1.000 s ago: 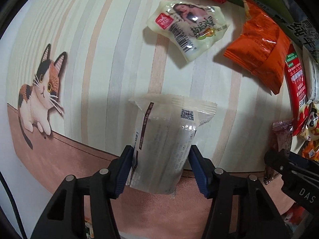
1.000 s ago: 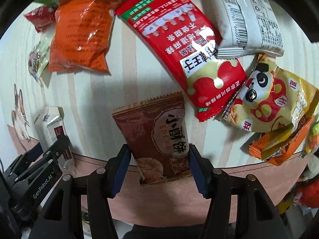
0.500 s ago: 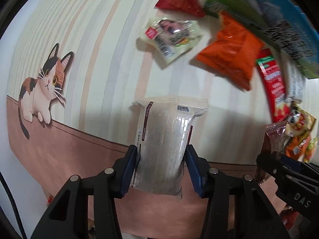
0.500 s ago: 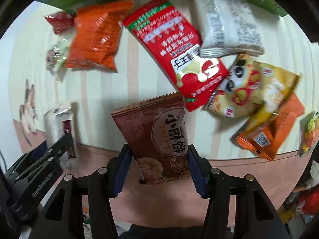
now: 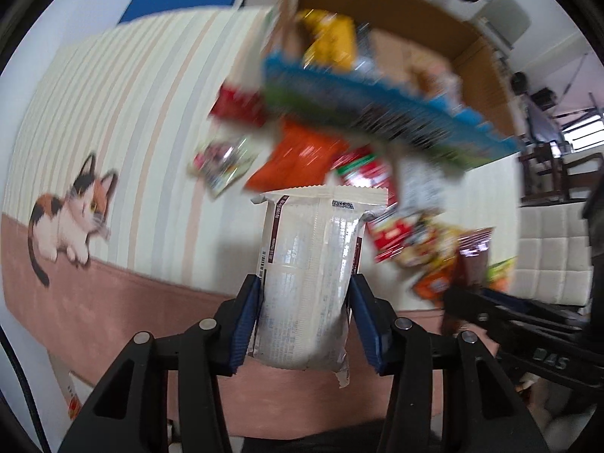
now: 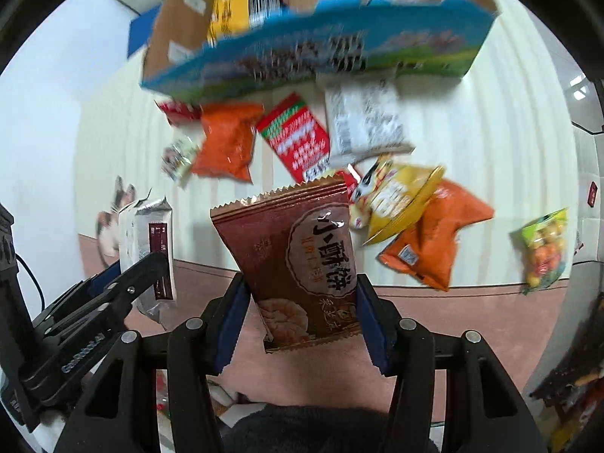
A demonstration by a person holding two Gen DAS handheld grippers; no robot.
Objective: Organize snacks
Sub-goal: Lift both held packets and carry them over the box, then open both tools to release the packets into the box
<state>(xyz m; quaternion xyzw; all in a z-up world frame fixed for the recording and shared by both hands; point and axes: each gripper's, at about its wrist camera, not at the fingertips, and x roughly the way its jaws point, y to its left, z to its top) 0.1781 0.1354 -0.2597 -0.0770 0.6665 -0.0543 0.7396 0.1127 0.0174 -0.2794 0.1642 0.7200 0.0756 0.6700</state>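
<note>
White packet (image 5: 307, 283) clamped upright in left gripper (image 5: 306, 321). Brown packet (image 6: 298, 264) pinched in right gripper (image 6: 302, 321). Loose snacks (image 6: 226, 141) scattered on striped mat (image 5: 124, 113) before box (image 6: 321, 53).

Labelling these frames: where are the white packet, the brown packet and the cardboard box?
white packet (image 5: 307, 283), left wrist view, mid-wrapper
brown packet (image 6: 302, 260), right wrist view, printed front
cardboard box (image 6: 173, 26), right wrist view, left inner wall

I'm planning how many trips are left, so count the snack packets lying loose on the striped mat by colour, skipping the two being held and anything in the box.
Orange packets: 2
Red packets: 2
White or pale packets: 2
Yellow packet: 1
Green packet: 1
Total: 8
</note>
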